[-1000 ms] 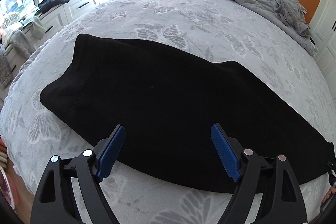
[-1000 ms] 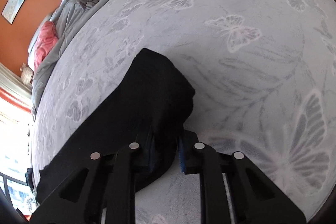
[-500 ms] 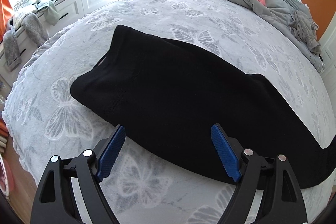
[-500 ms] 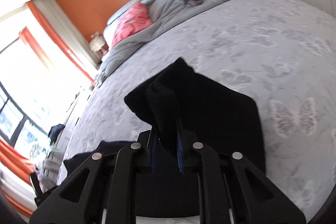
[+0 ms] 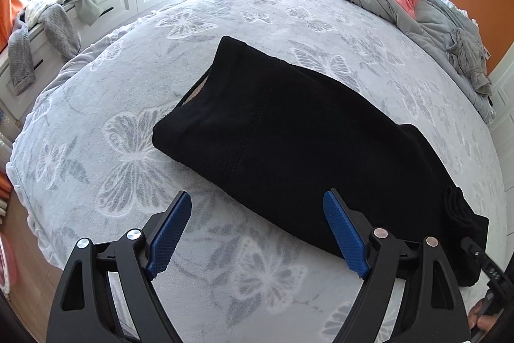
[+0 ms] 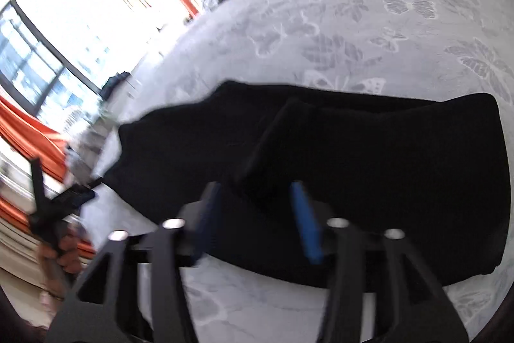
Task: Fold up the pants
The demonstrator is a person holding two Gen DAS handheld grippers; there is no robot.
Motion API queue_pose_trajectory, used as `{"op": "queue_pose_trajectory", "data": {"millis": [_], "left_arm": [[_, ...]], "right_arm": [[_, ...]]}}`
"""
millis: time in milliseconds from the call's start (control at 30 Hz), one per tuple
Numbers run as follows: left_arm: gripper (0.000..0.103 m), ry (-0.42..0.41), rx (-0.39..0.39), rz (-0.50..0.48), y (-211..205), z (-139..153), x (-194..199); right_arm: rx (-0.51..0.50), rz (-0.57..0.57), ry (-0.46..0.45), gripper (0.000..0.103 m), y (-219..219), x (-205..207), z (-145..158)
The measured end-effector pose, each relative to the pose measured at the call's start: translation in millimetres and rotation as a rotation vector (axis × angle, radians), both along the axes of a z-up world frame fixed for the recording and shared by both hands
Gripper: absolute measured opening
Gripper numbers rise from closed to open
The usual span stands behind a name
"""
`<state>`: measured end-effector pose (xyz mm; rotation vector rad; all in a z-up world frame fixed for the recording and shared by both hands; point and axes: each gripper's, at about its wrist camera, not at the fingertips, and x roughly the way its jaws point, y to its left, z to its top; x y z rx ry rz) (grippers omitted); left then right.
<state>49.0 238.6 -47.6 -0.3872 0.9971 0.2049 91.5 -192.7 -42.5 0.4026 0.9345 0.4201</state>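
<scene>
The black fleece pants lie folded over across the middle of the grey butterfly-print bedspread, waistband toward the upper left of the left wrist frame. The left gripper hangs at the bottom of that frame with its 2 blue pads spread wide and nothing in between. In the blurry right wrist frame, the right gripper is at bottom centre, jaws opening, not pinching the pants behind them.

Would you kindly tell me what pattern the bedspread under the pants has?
Pale grey bedspread with white butterfly prints, clearest in the left wrist view.
</scene>
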Motion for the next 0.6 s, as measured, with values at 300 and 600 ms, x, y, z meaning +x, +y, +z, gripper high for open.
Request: {"op": "queue_pose_trajectory", "data": {"millis": [300, 600], "left_arm": [[0.082, 0.015, -0.008, -0.017, -8.7, -5.2, 4.7], [0.082, 0.020, 0.017, -0.137, -78.2, -11.9, 15.1]], "right_arm": [[-0.107, -0.339, 0.024, 0.096, -118.5, -16.8, 5.4], [-0.195, -0.337, 0.126, 0.077, -131.5, -18.3, -75.1]]}}
